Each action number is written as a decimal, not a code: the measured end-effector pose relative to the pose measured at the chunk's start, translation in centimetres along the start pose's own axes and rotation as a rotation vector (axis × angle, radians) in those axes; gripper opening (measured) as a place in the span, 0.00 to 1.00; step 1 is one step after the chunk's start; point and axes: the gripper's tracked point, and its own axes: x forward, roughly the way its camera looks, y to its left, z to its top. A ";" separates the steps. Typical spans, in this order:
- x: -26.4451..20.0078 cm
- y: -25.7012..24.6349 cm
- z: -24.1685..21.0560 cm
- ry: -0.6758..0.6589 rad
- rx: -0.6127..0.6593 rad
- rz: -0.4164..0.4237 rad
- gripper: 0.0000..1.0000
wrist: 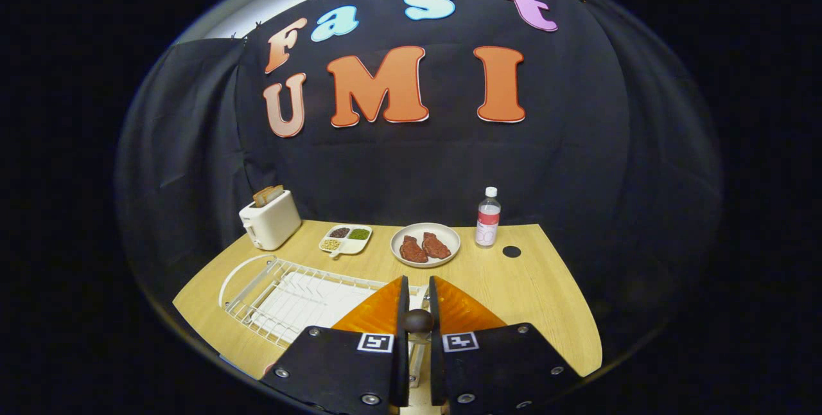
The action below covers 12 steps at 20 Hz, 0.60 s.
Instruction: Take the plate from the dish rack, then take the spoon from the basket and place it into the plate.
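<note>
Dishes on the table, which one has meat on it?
The round plate beside the bottle holds two reddish meat pieces; the divided tray near the toaster holds small grains.

Black cloth wall [449, 164] behind a light wooden table [533, 293].

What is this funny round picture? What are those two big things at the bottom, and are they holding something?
A person holds a claw with two fingers. A camera riding on it took this picture, looking forward along them. The fingers are nearly closed, pinching a small dark knob, maybe a spoon's handle. Beside them on the wooden table sits a wire dish rack. Beyond are a toaster, a dish of beans, a plate with meat, and a bottle.
</note>
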 end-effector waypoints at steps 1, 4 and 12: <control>-0.4 0.7 0.1 0.000 0.001 0.018 0.13; -1.8 3.2 0.7 -0.019 -0.011 0.086 0.13; -4.7 9.9 -2.0 0.005 -0.109 0.261 0.13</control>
